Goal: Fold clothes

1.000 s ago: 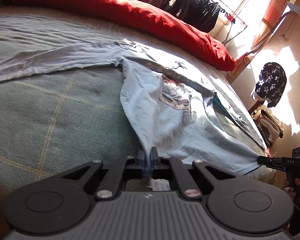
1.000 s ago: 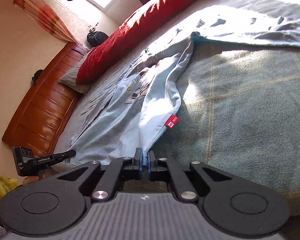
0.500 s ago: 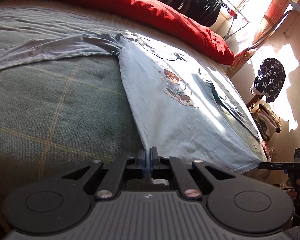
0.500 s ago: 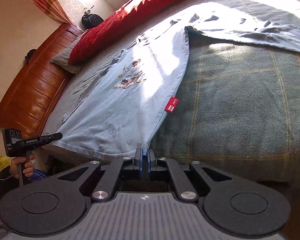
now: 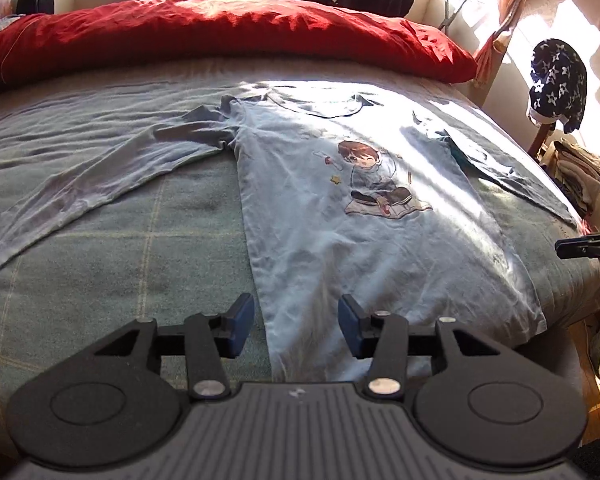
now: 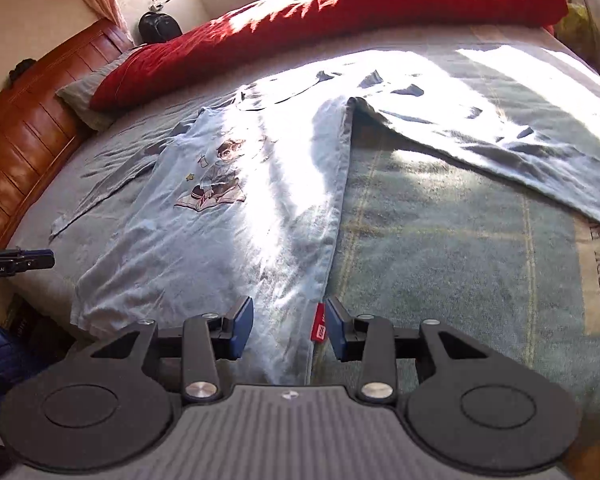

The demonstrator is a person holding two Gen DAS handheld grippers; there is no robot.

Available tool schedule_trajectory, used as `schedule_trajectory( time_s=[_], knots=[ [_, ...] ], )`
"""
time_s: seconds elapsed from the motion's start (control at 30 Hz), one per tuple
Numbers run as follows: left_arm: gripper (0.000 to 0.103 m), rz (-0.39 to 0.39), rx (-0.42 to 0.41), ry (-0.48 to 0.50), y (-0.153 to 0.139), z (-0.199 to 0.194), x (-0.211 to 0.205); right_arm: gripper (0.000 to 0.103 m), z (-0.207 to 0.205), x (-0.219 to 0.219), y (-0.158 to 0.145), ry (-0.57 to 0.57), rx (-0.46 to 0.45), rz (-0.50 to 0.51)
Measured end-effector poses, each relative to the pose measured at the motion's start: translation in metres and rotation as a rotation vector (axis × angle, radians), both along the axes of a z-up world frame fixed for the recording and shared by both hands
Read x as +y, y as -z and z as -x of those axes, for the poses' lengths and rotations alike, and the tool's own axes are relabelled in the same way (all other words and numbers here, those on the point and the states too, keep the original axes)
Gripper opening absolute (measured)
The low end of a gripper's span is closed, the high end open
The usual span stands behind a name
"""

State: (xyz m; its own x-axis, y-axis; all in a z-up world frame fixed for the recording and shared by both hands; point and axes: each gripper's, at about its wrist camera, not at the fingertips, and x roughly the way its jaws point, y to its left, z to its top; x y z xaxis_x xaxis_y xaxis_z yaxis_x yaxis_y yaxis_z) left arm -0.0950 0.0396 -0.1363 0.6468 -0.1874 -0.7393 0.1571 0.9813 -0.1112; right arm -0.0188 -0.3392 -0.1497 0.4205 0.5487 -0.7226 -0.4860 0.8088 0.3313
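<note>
Left wrist view: we see the long-sleeved T-shirt spread flat on the bed, hem at the near edge; left gripper and right gripper fingers are opening, hem unclamped between them. The released hem could slide off the edge. Its lowest part is hidden behind the grippers.
</note>
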Motion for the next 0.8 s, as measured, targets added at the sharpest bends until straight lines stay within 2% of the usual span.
schedule_trajectory(
  time_s=[0.03,0.13,0.2,0.3,0.33,0.4,0.5,0.53,0.6,0.67,0.73,0.8],
  knots=[
    [0.058,-0.006,-0.012,0.021,0.002,-0.015,-0.008,0.058,-0.011,0.019,-0.001,-0.025,-0.024,0.011],
    [0.061,0.002,-0.041,0.086,0.015,-0.063,-0.031,0.059,-0.043,0.074,0.007,-0.090,-0.079,0.045],
    [0.063,0.014,-0.047,0.124,0.032,-0.090,-0.040,0.059,-0.061,0.105,0.023,-0.118,-0.083,0.079],
    [0.063,0.004,0.007,0.091,0.062,-0.115,-0.037,0.059,-0.073,0.132,0.053,-0.137,-0.106,0.151],
    [0.063,0.004,0.035,0.065,0.071,-0.115,-0.028,0.060,-0.072,0.132,0.059,-0.142,-0.120,0.158],
    [0.063,0.015,0.035,0.077,0.078,-0.097,-0.006,0.064,-0.056,0.121,0.062,-0.174,-0.169,0.172],
    [0.070,0.019,0.034,0.086,0.081,-0.066,0.021,0.079,-0.027,0.096,0.063,-0.199,-0.213,0.243],
    [0.074,-0.003,0.045,0.078,0.081,-0.056,0.026,0.084,-0.019,0.088,0.065,-0.204,-0.216,0.265],
    [0.074,-0.035,0.049,0.072,0.072,-0.042,0.032,0.086,-0.005,0.074,0.065,-0.206,-0.215,0.291],
    [0.073,-0.035,0.007,0.059,0.056,-0.036,0.031,0.086,0.002,0.071,0.058,-0.200,-0.230,0.319],
    [0.073,-0.013,-0.056,0.085,0.039,-0.040,0.023,0.086,0.009,0.080,0.047,-0.210,-0.282,0.344],
    [0.076,-0.013,-0.085,0.131,0.033,-0.053,0.008,0.086,0.013,0.100,0.034,-0.251,-0.343,0.301]
  ],
)
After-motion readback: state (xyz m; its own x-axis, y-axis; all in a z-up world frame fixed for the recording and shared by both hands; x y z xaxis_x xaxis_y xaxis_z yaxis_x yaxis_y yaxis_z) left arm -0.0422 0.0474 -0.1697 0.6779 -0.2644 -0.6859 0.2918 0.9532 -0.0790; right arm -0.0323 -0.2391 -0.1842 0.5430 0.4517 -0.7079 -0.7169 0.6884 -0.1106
